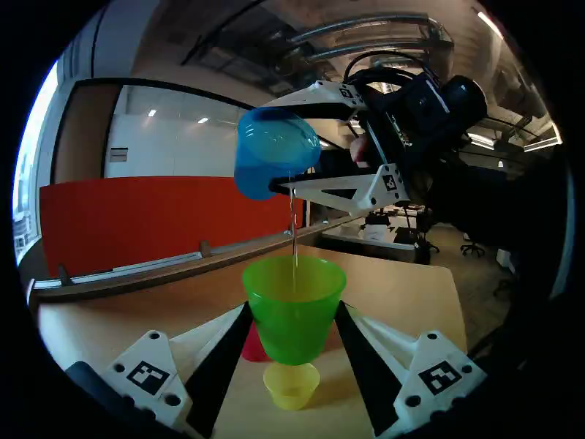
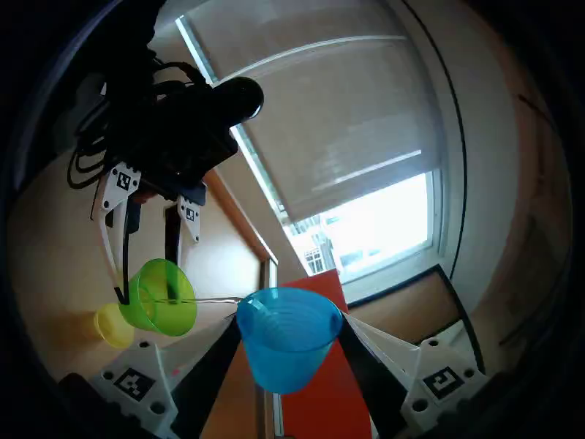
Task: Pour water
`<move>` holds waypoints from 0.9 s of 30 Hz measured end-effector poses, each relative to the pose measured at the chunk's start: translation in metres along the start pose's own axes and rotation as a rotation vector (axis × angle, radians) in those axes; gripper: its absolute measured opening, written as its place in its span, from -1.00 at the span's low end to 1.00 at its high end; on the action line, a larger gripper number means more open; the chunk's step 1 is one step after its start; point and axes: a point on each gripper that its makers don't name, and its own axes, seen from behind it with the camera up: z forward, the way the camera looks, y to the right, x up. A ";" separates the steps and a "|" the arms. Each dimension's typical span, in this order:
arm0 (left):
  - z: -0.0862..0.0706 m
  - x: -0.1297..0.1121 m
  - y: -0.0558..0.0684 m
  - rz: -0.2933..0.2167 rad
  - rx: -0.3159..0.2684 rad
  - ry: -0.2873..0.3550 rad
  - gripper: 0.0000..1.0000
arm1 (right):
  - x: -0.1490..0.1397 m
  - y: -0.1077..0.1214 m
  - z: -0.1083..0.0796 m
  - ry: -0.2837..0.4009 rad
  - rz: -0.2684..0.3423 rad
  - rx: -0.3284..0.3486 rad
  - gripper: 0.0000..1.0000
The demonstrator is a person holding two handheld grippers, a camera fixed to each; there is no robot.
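Observation:
In the left gripper view my left gripper (image 1: 294, 329) is shut on an upright green cup (image 1: 294, 311) held above the wooden table (image 1: 409, 293). Above it the right gripper (image 1: 289, 146) holds a tilted blue cup (image 1: 270, 154), and a thin stream of water (image 1: 294, 234) falls from it into the green cup. In the right gripper view my right gripper (image 2: 289, 344) is shut on the blue cup (image 2: 287, 340), tipped sideways. The water stream (image 2: 212, 300) runs across to the green cup (image 2: 159, 296), which the left gripper (image 2: 150, 241) holds.
A small yellow cup (image 1: 291, 385) and a red cup (image 1: 252, 347) stand on the table below the green cup; the yellow cup (image 2: 113, 325) also shows beside it. A red partition (image 1: 146, 219) runs behind the table's far edge. Office chairs (image 1: 472, 249) stand off to the right.

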 end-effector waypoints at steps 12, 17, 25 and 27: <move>0.000 0.002 0.000 0.001 0.000 0.002 0.62 | 0.002 0.001 0.000 0.000 -0.023 -0.005 0.85; 0.000 0.002 0.000 0.002 0.001 0.002 0.62 | 0.001 0.001 0.000 -0.003 -0.036 -0.005 0.84; -0.001 0.001 0.001 0.002 0.001 0.001 0.62 | 0.002 0.000 0.000 -0.003 -0.049 -0.008 0.84; -0.001 0.001 0.001 0.002 0.001 0.001 0.62 | 0.003 0.001 0.000 -0.002 -0.052 -0.008 0.84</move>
